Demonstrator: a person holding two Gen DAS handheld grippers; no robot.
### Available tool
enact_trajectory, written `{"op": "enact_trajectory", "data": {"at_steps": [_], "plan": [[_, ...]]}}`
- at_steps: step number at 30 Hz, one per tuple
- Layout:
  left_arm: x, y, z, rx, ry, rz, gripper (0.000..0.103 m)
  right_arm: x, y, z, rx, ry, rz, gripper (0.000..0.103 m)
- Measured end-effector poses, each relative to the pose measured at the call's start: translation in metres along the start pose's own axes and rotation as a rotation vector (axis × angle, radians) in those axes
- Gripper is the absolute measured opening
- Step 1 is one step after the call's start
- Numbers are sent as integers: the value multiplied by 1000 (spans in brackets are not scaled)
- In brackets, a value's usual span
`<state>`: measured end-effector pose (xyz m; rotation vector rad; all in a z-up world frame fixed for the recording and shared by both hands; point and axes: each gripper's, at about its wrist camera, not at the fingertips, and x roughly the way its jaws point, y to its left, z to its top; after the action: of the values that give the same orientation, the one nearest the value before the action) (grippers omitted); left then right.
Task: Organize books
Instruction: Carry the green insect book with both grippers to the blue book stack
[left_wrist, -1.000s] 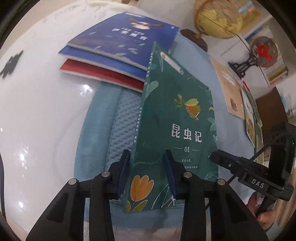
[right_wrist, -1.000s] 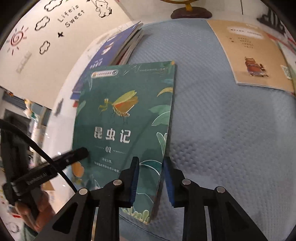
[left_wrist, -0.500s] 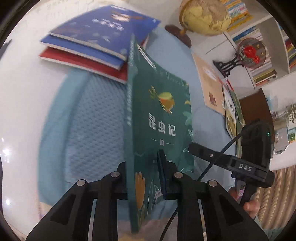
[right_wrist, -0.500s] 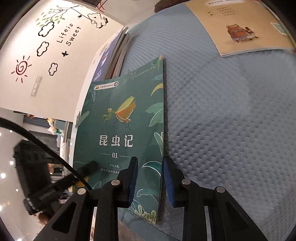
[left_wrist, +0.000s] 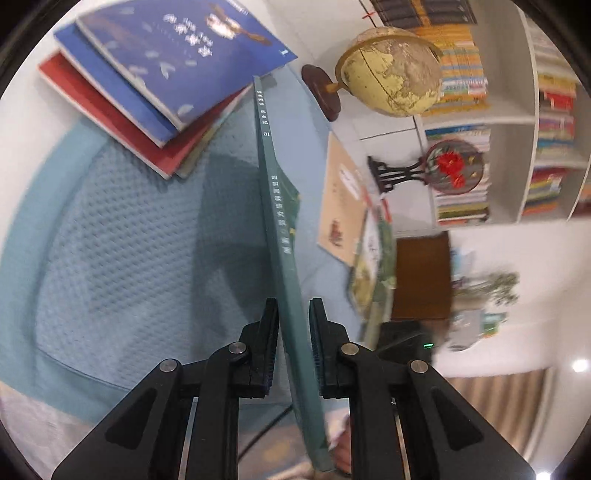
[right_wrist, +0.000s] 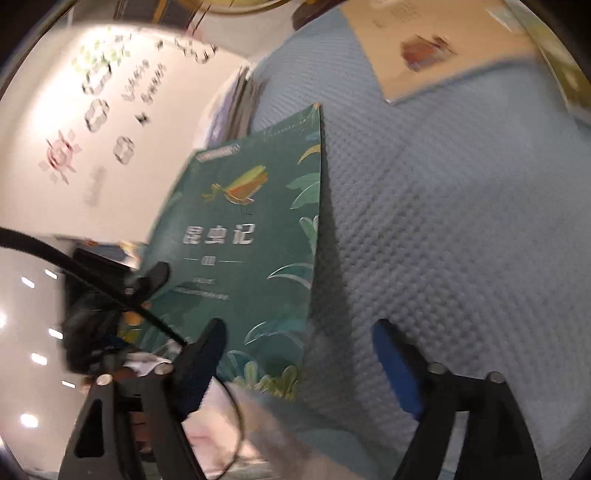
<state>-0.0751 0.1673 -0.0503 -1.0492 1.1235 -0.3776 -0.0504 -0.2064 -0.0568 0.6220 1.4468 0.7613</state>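
My left gripper (left_wrist: 292, 347) is shut on the green insect book (left_wrist: 275, 206), gripping it near the spine and holding it on edge above the blue mat (left_wrist: 129, 236). In the right wrist view the same green book (right_wrist: 243, 236) stands tilted with its cover facing me. My right gripper (right_wrist: 299, 362) is open, its fingers spread on either side of the book's lower edge and not touching it. A stack of blue and red books (left_wrist: 155, 81) lies at the far left of the mat.
A globe (left_wrist: 391, 70) on a wooden stand sits behind the mat. A tan book (left_wrist: 340, 206) and other thin books (left_wrist: 373, 266) lie to the right; the tan book also shows in the right wrist view (right_wrist: 436, 48). A bookshelf (left_wrist: 517, 110) and a round ornament on a stand (left_wrist: 450, 166) stand beyond.
My right gripper has opened and let go of the green book. My left gripper has turned the book up on edge, so I now see its spine.
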Motion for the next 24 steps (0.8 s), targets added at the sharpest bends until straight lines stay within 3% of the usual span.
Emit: {"op": "enact_trajectory", "data": {"at_steps": [3,7,8,9,10,13,15,19,22,24], "plan": [[4,3,2,-49,18,-48,13,1,-28,-6,120,-5,174,81],[10,1,4,-50,52,-57,13,-3,-36,-6,144,-49,295,79],[13,1,5,-53,64,-59,13,0,-35,-5,153,-49,316,73],[15,1,5,-60,75,-61,13,5,-34,-2,164,-44,340,59],[14,2,6,-59,72,-50,13,11,-33,3,167,-38,353,55],[11,0,7,-5,65,42,13,16,-18,0,102,-49,228,36],[11,-7,6,86,71,154,13,15,-4,-2,36,-58,163,24],[18,-41,-7,358,65,369,13,13,56,-19,-212,-92,-105,23],[16,-61,-11,477,31,407,13,17,104,-36,-431,-119,-322,23],[10,-69,-3,495,7,384,13,20,126,-42,-516,-119,-386,24]]}}
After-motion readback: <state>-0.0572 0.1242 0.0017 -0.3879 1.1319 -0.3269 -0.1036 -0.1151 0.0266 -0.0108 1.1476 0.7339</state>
